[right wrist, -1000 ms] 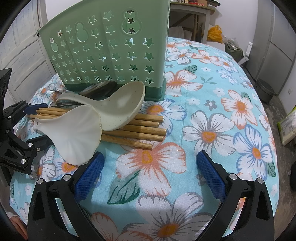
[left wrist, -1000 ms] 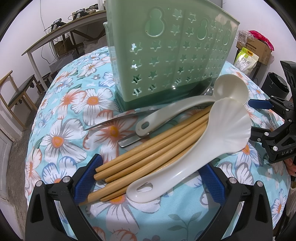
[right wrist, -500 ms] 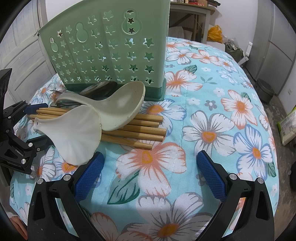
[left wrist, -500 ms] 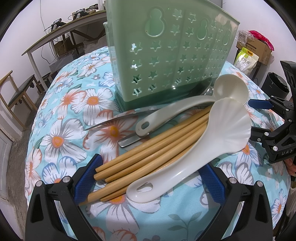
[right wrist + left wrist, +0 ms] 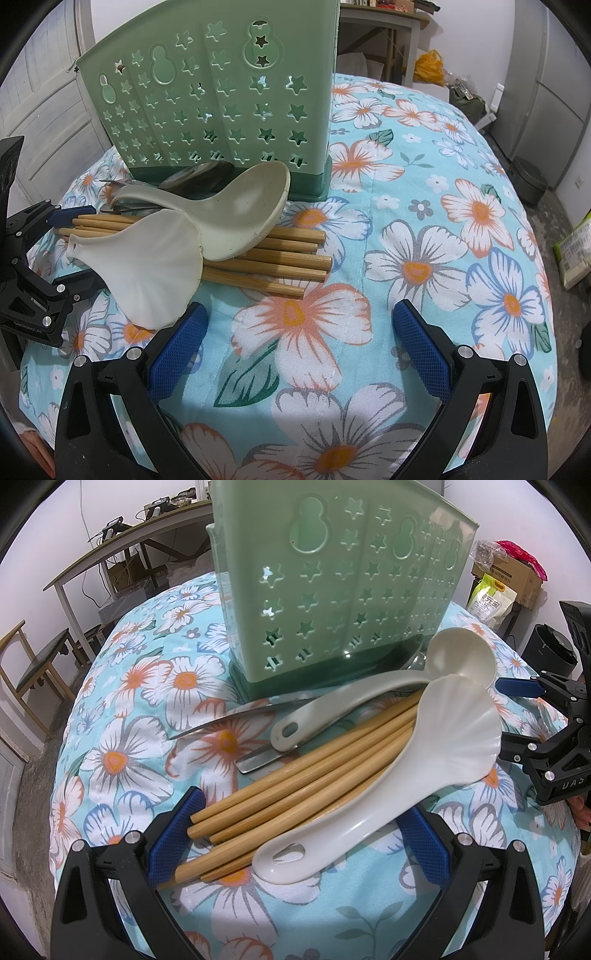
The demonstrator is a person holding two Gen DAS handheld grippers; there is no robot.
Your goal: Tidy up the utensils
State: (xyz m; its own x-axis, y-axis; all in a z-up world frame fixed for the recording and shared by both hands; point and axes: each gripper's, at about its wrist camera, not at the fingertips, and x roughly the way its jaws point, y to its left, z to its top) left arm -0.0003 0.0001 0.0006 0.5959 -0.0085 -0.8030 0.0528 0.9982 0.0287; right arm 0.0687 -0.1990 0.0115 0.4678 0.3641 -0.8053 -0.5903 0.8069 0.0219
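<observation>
Left wrist view: nothing's budged vs a sec ago. Left gripper (image 5: 295, 834) wide open w/ chopsticks (image 5: 295, 794) & scalloped spoon (image 5: 388, 794) between pads, ungrabbed. Right gripper (image 5: 295, 343) open, empty. Holder (image 5: 218, 96) unfilled, so sorting hasn't started imo.

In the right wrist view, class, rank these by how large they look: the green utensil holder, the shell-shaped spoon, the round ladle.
1. green utensil holder
2./3. shell-shaped spoon and round ladle: similar; nearness makes it unsure.

Cluttered home workroom, floral tablecloth (image 5: 461, 229), wooden chair (image 5: 35, 664), long workbench (image 5: 122, 546), cardboard box (image 5: 517, 572), panelled door (image 5: 40, 110)
</observation>
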